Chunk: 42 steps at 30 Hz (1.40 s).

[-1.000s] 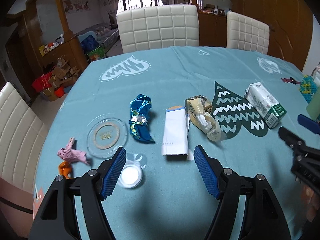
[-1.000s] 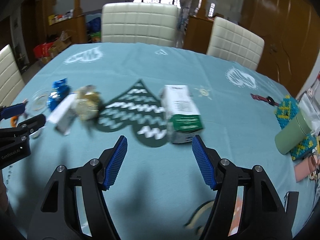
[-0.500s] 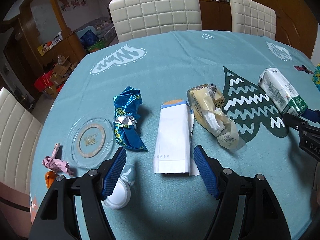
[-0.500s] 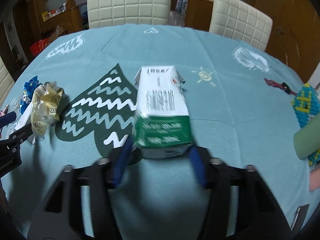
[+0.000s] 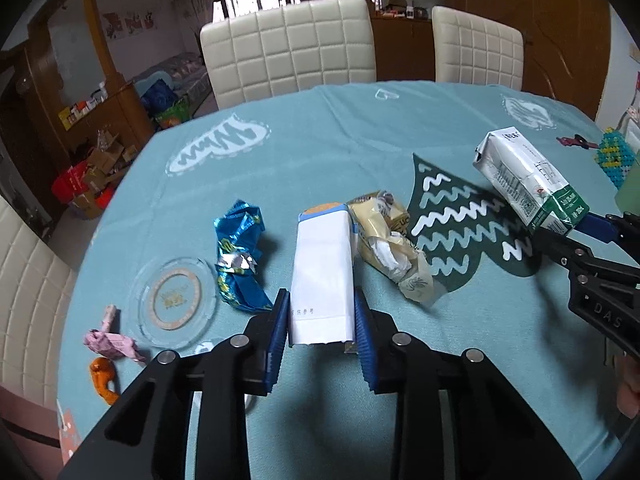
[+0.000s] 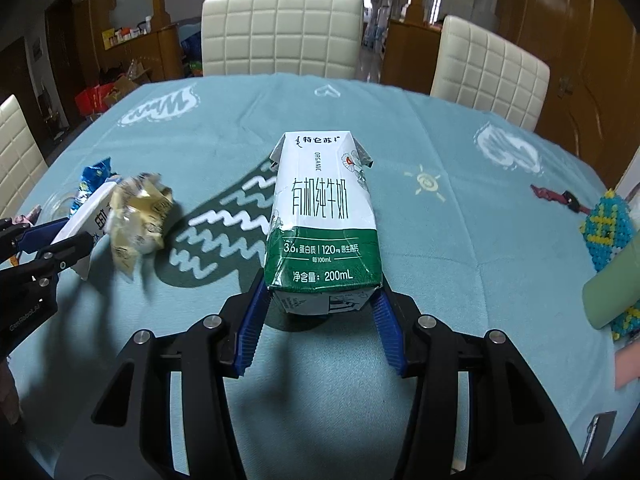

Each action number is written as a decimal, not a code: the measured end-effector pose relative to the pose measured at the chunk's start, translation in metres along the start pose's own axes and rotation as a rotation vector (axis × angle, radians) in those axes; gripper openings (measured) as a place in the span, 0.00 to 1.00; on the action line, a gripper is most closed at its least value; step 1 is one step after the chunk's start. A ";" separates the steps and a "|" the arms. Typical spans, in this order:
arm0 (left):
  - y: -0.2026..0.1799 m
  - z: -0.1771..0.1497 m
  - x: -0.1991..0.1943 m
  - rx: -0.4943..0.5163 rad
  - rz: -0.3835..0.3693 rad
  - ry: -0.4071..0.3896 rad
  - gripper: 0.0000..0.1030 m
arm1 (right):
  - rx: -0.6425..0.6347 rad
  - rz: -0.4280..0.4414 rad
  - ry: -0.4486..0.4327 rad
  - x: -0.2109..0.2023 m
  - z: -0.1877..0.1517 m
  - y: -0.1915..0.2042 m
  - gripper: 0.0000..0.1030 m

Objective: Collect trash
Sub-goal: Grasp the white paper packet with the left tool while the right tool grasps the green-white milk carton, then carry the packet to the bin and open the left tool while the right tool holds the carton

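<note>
Left wrist view: the left hand-held gripper (image 5: 322, 330), wide open a second ago, is now pinching the white packet (image 5: 322, 280) lying on the surface (image 5: 320, 152), with the blue wrapper (image 5: 240, 256) and yellow wrapper (image 5: 390, 248) sitting either side. Right wrist view: the right hand-held gripper (image 6: 320, 312) is now squeezing the milk carton (image 6: 324, 224), which was just lying loose ahead of it before.
</note>
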<state>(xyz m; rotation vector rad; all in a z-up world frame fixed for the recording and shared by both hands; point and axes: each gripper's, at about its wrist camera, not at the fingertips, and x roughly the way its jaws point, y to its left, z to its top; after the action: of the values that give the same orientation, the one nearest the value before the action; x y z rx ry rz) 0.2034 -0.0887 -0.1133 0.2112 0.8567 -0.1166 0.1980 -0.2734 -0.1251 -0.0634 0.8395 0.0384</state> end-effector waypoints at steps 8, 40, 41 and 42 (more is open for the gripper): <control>0.015 -0.006 -0.035 -0.009 0.014 -0.058 0.29 | -0.056 0.023 -0.050 -0.037 0.004 0.031 0.50; 0.220 -0.113 -0.113 -0.265 0.196 -0.140 0.30 | -0.431 0.214 -0.128 -0.102 0.000 0.295 0.50; 0.228 -0.117 -0.114 -0.276 0.203 -0.136 0.30 | -0.441 0.222 -0.127 -0.102 0.000 0.303 0.50; 0.234 -0.121 -0.114 -0.285 0.209 -0.134 0.30 | -0.453 0.231 -0.126 -0.101 -0.001 0.312 0.50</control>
<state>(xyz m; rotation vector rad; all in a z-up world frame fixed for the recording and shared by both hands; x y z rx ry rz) 0.0838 0.1689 -0.0712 0.0242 0.7039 0.1849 0.1115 0.0373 -0.0630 -0.3855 0.6958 0.4462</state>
